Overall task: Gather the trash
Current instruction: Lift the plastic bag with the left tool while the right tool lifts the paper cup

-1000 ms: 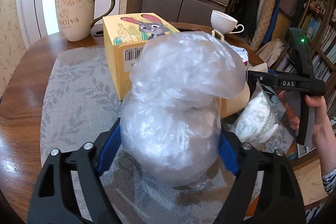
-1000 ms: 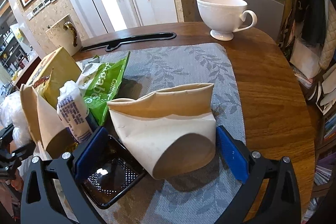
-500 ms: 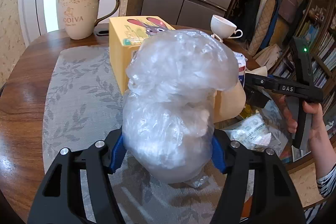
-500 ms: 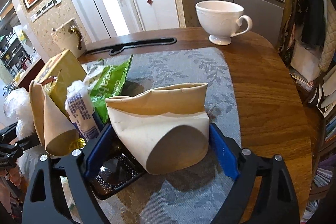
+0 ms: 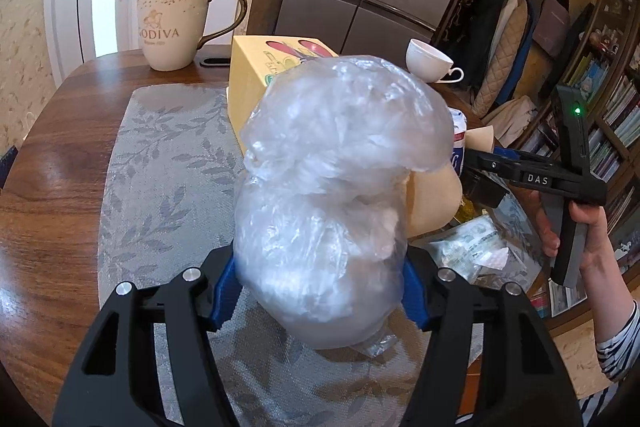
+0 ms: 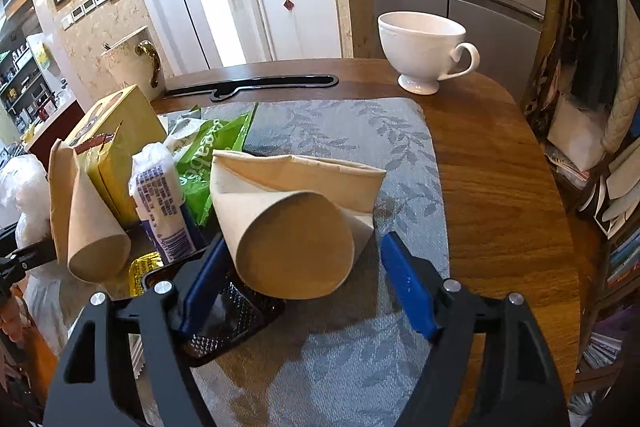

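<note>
A puffy clear plastic bag [image 5: 340, 155] stands on the grey placemat [image 5: 160, 167], and my left gripper [image 5: 320, 287] is shut on its lower half, blue pads pressing into both sides. A crushed brown paper cup [image 6: 296, 203] lies on its side between the fingers of my right gripper [image 6: 300, 255], base towards the camera. Those jaws are closing. The left pad is at the cup, while a gap shows at the right pad. In the left wrist view a hand [image 5: 592, 227] holds the right gripper [image 5: 520, 179] at the far right.
Left of the cup lie a second paper cup [image 6: 88, 227], a white printed packet [image 6: 160, 195], a green wrapper [image 6: 208, 155], a black plastic tray [image 6: 224, 323] and a yellow box [image 6: 116, 139]. A gold-handled mug [image 5: 172, 23] and white teacup [image 6: 420, 47] stand at the table's far edge.
The left jaws have closed in and now squeeze the plastic bag. The right jaws have narrowed around the paper cup, whose base has tipped up towards the camera.
</note>
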`<state>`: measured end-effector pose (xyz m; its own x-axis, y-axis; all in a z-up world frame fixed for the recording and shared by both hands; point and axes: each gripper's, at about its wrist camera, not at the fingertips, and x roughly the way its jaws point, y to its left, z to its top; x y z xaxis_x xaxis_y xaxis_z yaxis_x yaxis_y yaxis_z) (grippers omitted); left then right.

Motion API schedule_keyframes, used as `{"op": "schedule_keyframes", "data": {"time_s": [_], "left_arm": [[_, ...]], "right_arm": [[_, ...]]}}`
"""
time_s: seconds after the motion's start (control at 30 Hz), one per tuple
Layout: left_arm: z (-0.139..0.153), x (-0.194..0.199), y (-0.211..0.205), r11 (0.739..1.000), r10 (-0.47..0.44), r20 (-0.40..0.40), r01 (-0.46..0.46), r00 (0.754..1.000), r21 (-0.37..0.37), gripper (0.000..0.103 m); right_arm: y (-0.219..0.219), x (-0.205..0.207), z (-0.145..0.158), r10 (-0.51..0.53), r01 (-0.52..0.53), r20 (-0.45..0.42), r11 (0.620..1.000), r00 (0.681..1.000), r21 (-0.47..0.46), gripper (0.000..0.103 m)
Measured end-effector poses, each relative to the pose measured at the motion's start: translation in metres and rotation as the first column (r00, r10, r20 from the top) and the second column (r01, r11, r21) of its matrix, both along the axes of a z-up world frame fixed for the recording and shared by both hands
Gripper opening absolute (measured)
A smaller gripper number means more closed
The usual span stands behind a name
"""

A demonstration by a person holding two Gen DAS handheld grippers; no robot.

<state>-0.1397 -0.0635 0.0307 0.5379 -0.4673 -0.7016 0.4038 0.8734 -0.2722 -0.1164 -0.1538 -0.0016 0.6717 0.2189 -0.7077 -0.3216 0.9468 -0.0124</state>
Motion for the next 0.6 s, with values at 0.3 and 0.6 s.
{"op": "schedule_keyframes", "data": {"time_s": [0.3,0.6], "left_arm": [[0.003,0.001,-0.004,1.0,-0.006,0.007,0.006,1.0,-0.002,0.065],[0.001,0.003,-0.001,1.0,0.007,0.006,-0.007,1.0,-0.006,0.065]], "right_arm": [[0.022,0.001,0.001,0.041,-0.031,0.064,0.988,0.997,-0.148,0.069],[0.022,-0.001,-0.005,0.017,-0.004,0.075,0.986,0.997,-0.168,0.069]]}}
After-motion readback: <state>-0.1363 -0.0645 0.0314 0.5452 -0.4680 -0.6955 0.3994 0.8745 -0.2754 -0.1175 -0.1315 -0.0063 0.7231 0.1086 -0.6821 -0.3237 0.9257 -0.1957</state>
